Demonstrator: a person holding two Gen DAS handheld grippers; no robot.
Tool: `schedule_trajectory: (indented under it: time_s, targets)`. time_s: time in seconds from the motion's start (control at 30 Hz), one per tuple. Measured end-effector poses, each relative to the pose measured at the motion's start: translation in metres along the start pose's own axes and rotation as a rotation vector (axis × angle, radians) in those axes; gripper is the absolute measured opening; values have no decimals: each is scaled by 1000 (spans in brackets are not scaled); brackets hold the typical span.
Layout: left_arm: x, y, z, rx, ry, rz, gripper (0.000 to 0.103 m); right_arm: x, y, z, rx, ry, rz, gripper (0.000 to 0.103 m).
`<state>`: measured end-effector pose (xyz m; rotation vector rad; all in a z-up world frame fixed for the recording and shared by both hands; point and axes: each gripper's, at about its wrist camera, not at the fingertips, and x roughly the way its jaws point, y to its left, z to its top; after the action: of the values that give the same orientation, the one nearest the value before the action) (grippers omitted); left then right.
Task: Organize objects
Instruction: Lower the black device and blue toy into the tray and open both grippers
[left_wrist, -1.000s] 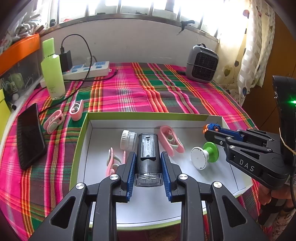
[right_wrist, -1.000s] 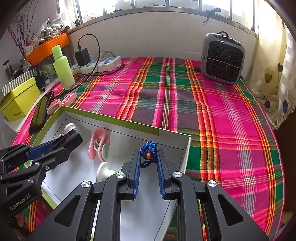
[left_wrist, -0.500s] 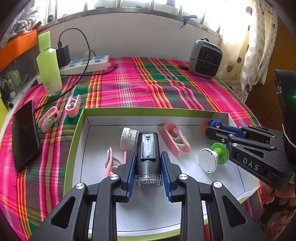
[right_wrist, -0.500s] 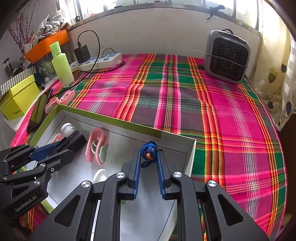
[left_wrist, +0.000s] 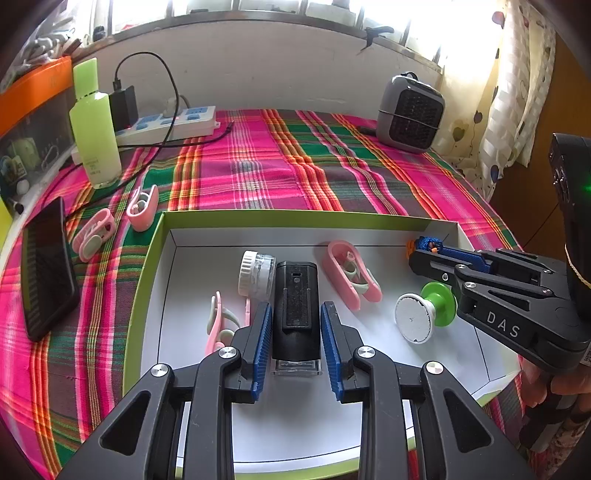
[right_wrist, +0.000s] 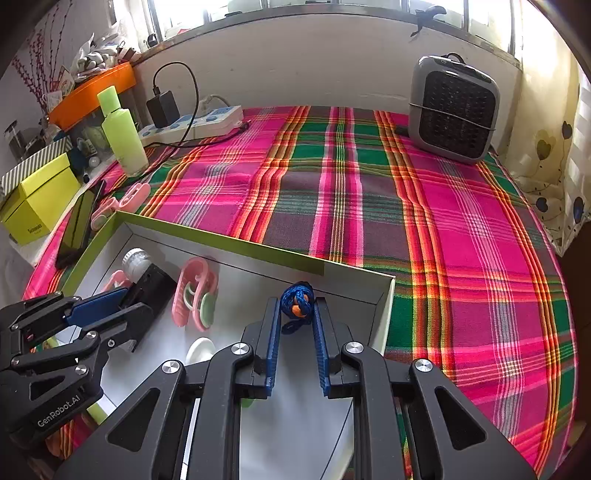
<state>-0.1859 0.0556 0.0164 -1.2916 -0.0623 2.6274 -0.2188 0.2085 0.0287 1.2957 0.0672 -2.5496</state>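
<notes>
A shallow white box with a green rim (left_wrist: 258, 215) lies on the plaid cloth. My left gripper (left_wrist: 295, 317) is shut on a black torch-like device (left_wrist: 295, 295), held low inside the box beside a white-capped jar (left_wrist: 255, 275). Whether the device touches the floor I cannot tell. My right gripper (right_wrist: 295, 314) is shut on a blue and orange rope knot (right_wrist: 297, 302), just inside the box's far right corner (right_wrist: 391, 280). Also in the box are a pink clip (left_wrist: 351, 277), another pink clip (left_wrist: 218, 321) and a green and white knob (left_wrist: 424, 314).
Left of the box, on the cloth, lie two pink clips (left_wrist: 142, 205) (left_wrist: 92, 236) and a black phone (left_wrist: 48, 266). Behind them stand a green bottle (left_wrist: 96, 125) and a power strip (left_wrist: 173, 123). A grey heater (right_wrist: 454, 114) stands at the back right. A yellow box (right_wrist: 37, 199) sits far left.
The left wrist view has shifted a little, so the box sits slightly higher in frame. Both grips are unchanged, and the right gripper has stayed put.
</notes>
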Motion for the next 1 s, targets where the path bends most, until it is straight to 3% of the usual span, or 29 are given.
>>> schedule_trajectory:
  time_s: [0.17, 0.43, 1.0]
  targets:
    - [0, 0, -1, -1, 2, 6, 25, -1, 0, -1, 7, -2, 8, 20]
    - [-2, -2, -3, 7, 5, 19, 27, -6, 1, -1, 14, -19, 11, 36]
    - [-19, -6, -6, 17, -33, 34, 35, -24, 5, -6, 23, -67, 6, 38]
